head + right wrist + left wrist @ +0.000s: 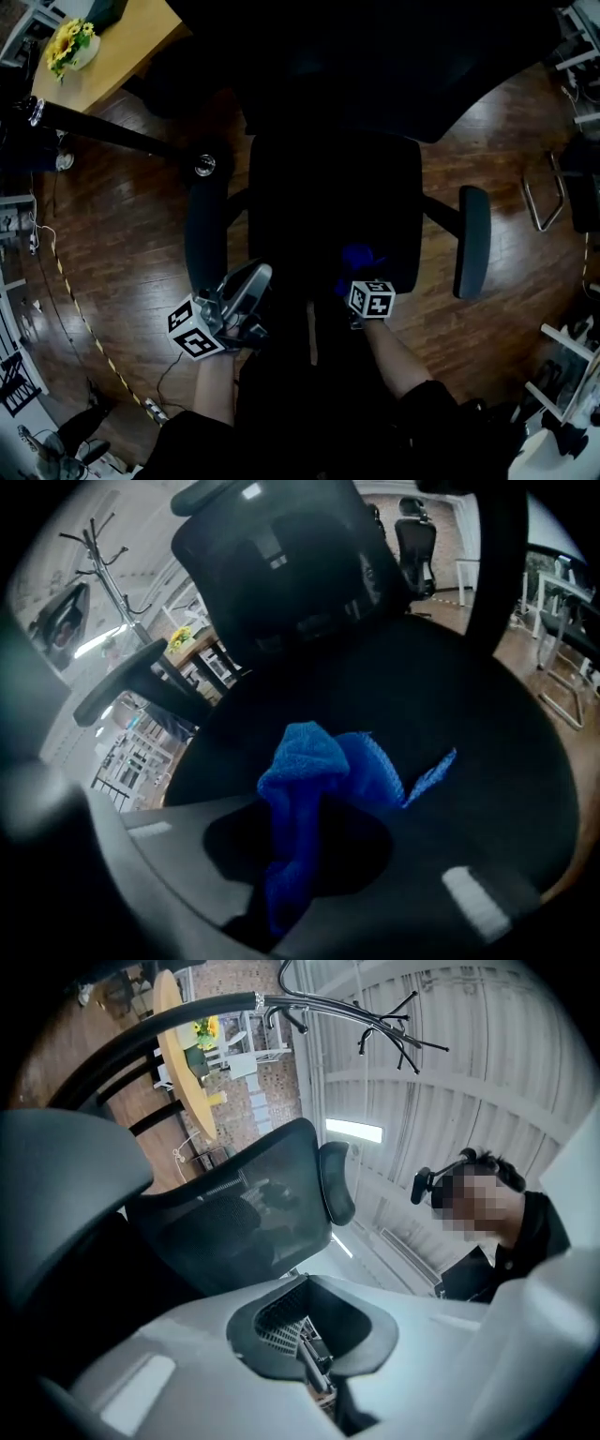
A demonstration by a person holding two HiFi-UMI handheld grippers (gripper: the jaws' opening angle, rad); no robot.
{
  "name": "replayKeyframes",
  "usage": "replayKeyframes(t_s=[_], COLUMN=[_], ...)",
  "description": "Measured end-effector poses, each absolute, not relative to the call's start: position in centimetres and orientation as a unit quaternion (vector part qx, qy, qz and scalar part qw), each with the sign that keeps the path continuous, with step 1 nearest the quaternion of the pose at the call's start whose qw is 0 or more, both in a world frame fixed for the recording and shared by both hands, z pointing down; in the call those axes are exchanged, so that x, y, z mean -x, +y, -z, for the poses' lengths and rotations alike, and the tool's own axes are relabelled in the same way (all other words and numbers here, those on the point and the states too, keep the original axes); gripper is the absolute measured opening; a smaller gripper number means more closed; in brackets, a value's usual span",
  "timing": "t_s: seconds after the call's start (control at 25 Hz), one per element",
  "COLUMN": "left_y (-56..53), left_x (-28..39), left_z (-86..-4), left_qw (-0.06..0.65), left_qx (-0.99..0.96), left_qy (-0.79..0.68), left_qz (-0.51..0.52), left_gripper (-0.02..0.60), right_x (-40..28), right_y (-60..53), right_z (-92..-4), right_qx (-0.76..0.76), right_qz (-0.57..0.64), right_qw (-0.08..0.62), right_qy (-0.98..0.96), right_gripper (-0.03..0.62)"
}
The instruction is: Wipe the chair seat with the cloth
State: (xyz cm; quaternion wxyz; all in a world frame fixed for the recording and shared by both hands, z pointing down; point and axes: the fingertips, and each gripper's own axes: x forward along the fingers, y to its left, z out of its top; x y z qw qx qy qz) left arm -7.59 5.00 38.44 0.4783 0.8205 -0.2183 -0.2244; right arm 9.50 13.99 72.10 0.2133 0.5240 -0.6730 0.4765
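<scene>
**On the chair seat, a blue cloth pinched in the right gripper**

Near the front middle of the seat, the right gripper has its jaws clamped on one blue cloth. The cloth is bunched into a rope-like fold. Its long axis runs from the jaws straight ahead toward the backrest. The far end swells into a rounded lump that rests on the dark seat fabric, and one loose corner sticks out to the right. From above, only a small blue patch shows just beyond the gripper's marker cube.

The left gripper sits just beside the left front edge of the seat, well clear of the cloth. Its jaws are closed together with nothing between them. It is tilted upward, so its own view takes in the mesh backrest, the headrest and a white ceiling.

There is one black office chair in use, with two armrests on either side of the seat. It stands on a dark wooden floor marked by a yellow-and-black tape line. A wooden table with yellow flowers stands at the upper left, and one black coat stand rises next to it. A second chair stands farther back in the room.
</scene>
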Motion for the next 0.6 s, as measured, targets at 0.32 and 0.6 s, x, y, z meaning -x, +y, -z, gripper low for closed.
replayKeyframes(t_s=[0.32, 0.6], left_y=[4.6, 4.3], left_x=[3.2, 1.8], left_z=[-38.4, -38.6], left_qw=[0.484, 0.480], left_qx=[-0.829, -0.835], left_qy=[-0.185, -0.179], left_qz=[0.208, 0.198], left_gripper=[-0.008, -0.008], right_x=[-23.4, -24.1], right_y=[16.1, 15.7], right_z=[-69.5, -69.9], right_qx=[-0.606, -0.608], right_qz=[-0.457, -0.475], right_qw=[0.206, 0.184], right_qy=[-0.618, -0.609], right_gripper=[0.061, 0.061])
